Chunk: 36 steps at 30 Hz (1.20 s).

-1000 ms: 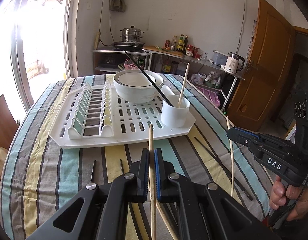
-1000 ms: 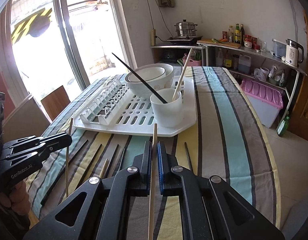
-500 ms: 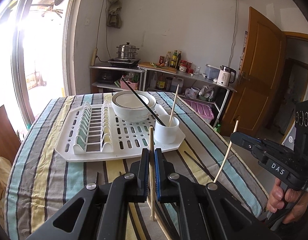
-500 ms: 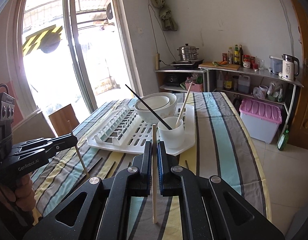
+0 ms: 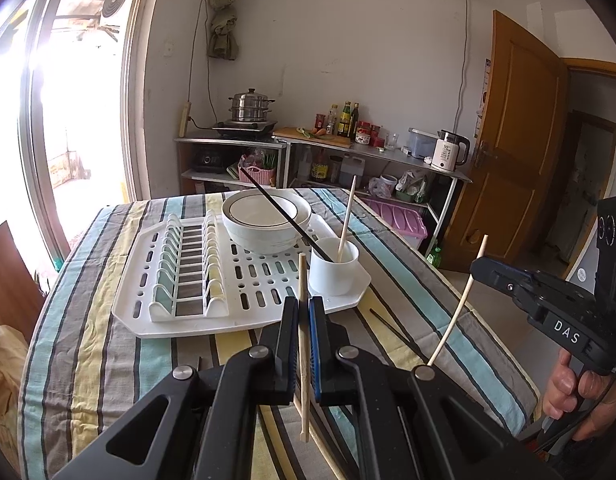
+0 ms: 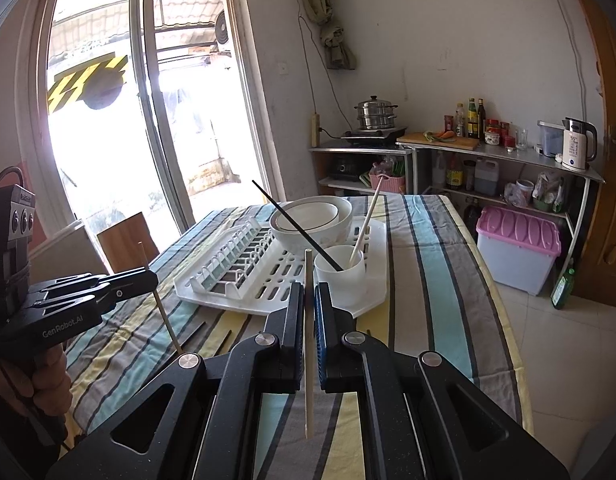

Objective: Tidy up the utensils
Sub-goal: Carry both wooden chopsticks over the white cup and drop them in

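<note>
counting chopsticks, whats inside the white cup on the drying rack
Two chopsticks stand in the white cup on the drying rack: one black chopstick leaning left over the bowl, one light wooden chopstick leaning right. Their lower ends and the cup's bottom are hidden by its wall.

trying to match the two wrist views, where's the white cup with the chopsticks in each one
Left wrist: the white cylindrical cup stands right of centre, on the white plastic drying rack's near right corner.
Right wrist: the cup is at centre, just above the gripper.
Shared landmark: the white stacked bowls behind it.
</note>
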Each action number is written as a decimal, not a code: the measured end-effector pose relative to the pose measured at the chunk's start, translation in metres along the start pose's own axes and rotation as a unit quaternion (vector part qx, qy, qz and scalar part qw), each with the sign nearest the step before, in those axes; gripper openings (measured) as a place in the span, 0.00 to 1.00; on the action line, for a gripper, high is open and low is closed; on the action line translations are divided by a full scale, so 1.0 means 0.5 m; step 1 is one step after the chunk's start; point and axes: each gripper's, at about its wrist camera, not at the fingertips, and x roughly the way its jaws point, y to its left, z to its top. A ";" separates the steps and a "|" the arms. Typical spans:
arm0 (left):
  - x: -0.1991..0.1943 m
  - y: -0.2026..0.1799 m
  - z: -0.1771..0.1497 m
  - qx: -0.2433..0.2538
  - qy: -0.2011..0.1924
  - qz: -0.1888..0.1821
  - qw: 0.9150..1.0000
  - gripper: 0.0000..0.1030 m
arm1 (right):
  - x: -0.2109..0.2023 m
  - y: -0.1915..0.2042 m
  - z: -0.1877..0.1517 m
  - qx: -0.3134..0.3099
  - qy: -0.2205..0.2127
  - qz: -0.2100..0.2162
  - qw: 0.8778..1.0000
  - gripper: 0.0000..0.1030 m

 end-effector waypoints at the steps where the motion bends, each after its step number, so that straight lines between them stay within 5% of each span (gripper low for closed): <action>1: 0.002 -0.002 0.006 0.003 0.000 -0.001 1.000 0.05 | 0.001 -0.001 0.004 -0.001 -0.001 -0.001 1.000 0.05; 36: 0.236 0.000 0.324 -0.036 -0.048 -0.044 0.997 0.05 | 0.140 -0.078 0.229 0.022 -0.066 0.002 0.998 0.05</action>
